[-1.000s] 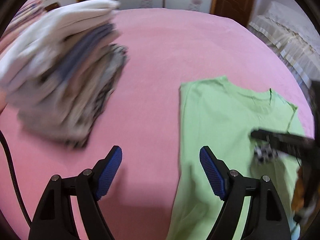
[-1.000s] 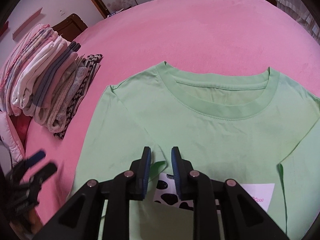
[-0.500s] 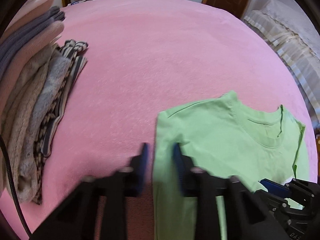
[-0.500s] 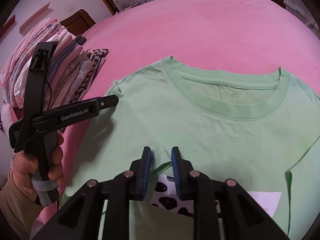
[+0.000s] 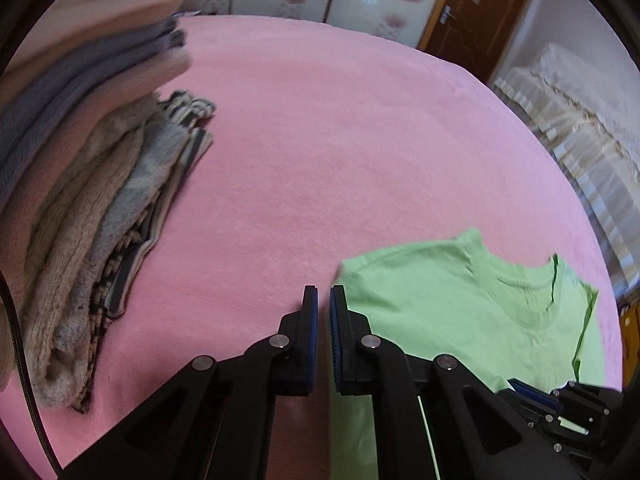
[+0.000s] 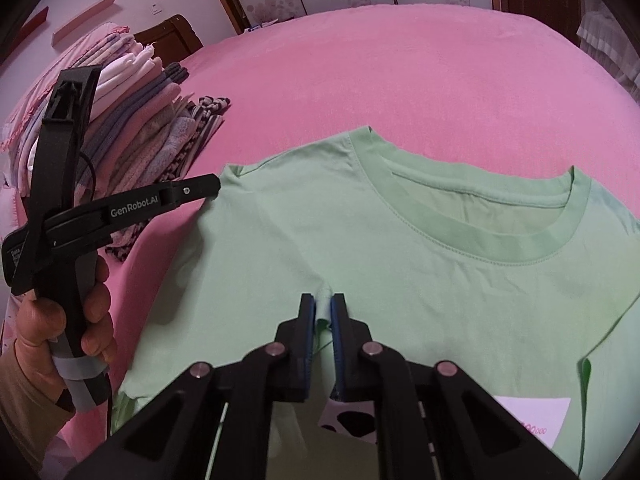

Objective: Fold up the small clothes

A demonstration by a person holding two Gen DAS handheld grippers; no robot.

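Note:
A light green T-shirt (image 6: 400, 248) lies flat on the pink bed, collar away from me, both sides folded inward. My right gripper (image 6: 323, 306) is shut on a pinched fold of the green T-shirt near its middle, above a black-and-white print. My left gripper (image 5: 323, 300) is shut, its tips at the shirt's left shoulder corner (image 5: 348, 276); I cannot tell if cloth is between them. It shows in the right wrist view (image 6: 212, 186), held by a hand. The shirt also shows in the left wrist view (image 5: 460, 312).
A tall stack of folded clothes (image 5: 80, 208) stands at the left on the pink bed cover (image 5: 340, 140), also in the right wrist view (image 6: 140, 128). A wooden door (image 5: 476, 12) and a lace-covered piece of furniture (image 5: 580, 112) are at the back right.
My left gripper went from open to shut and moved right and forward to the shirt's left shoulder corner. My right gripper stayed shut on the shirt fold.

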